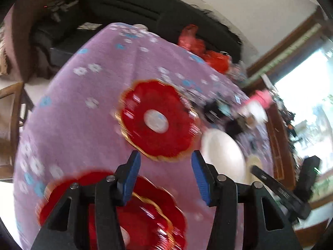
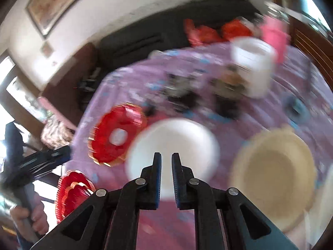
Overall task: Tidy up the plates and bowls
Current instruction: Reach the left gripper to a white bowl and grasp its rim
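Red scalloped plates number three: one [image 1: 155, 120] alone, two stacked [image 1: 145, 214] on a lilac floral tablecloth [image 1: 83, 125], beside one white plate [image 2: 172, 145] and one cream bowl [image 2: 274, 170]; left gripper [image 1: 165, 162] spread and empty, right gripper [image 2: 166, 160] nearly pressed together, black sofa [image 1: 129, 4] behind.

**Right wrist: blurred table of plates**

Your right gripper [image 2: 166, 162] hangs over the white plate [image 2: 177, 141], jaws almost together with nothing between them. A cream plate [image 2: 274, 170] lies to its right and a red plate [image 2: 116, 133] to its left, all on the purple tablecloth [image 2: 239, 125].

Daylit, window glare, motion blur, fisheye warp
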### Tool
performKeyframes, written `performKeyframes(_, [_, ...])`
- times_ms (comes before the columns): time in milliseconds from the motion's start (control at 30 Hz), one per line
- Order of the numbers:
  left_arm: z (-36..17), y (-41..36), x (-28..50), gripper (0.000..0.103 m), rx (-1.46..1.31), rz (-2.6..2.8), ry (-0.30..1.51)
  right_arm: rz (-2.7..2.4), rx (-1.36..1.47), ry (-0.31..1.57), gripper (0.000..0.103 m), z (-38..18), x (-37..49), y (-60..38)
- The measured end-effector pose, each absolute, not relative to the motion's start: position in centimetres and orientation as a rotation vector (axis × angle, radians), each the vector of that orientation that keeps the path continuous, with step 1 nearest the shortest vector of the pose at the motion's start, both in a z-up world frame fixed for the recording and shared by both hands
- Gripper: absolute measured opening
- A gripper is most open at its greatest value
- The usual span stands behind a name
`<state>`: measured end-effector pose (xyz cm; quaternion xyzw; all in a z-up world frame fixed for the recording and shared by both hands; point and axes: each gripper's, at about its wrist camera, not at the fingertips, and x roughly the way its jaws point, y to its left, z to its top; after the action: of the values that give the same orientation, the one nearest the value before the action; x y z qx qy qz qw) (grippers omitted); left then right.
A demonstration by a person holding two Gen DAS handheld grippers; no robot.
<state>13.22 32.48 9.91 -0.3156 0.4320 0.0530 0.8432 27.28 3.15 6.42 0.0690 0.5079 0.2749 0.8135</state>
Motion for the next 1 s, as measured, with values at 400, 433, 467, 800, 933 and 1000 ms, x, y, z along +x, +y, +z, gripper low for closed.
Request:
performKeyframes(400, [8.8, 21.6, 8.8, 0.050, -0.560, -0.013, 0.964, 0.574, 0.365, 1.234, 0.025, 2.6, 28.3, 1.0])
performKeyframes(433, [8.6, 21.0, 8.4, 0.050, -0.558, -0.023, 0.963, 0.570, 0.367, 1.245, 0.025, 2.2, 28.6, 1.3])
performKeyframes(467, [8.4, 20.6, 8.2, 0.050, -0.550, -0.026, 0.965, 0.564, 0.376, 1.244, 0.025, 2.0, 28.7, 1.5])
performKeyframes(800, [6.3, 17.8, 6.3, 0.050, -0.488, -0.059, 1.006, 0.625, 0.346, 1.158, 0.007, 4.0, 23.4, -1.7])
performKeyframes(933, [6.5, 16.7, 4.7, 0.050, -0.451, -0.087, 0.991, 0.706, 0.347, 1.151, 0.007, 4.9, 18.2, -5.1])
performKeyframes(1000, [6.2, 16.2, 3.8, 0.050, -0.458, -0.114, 0.990, 0.747, 0.371, 1.146, 0.007, 5.1, 15.7, -6.9])
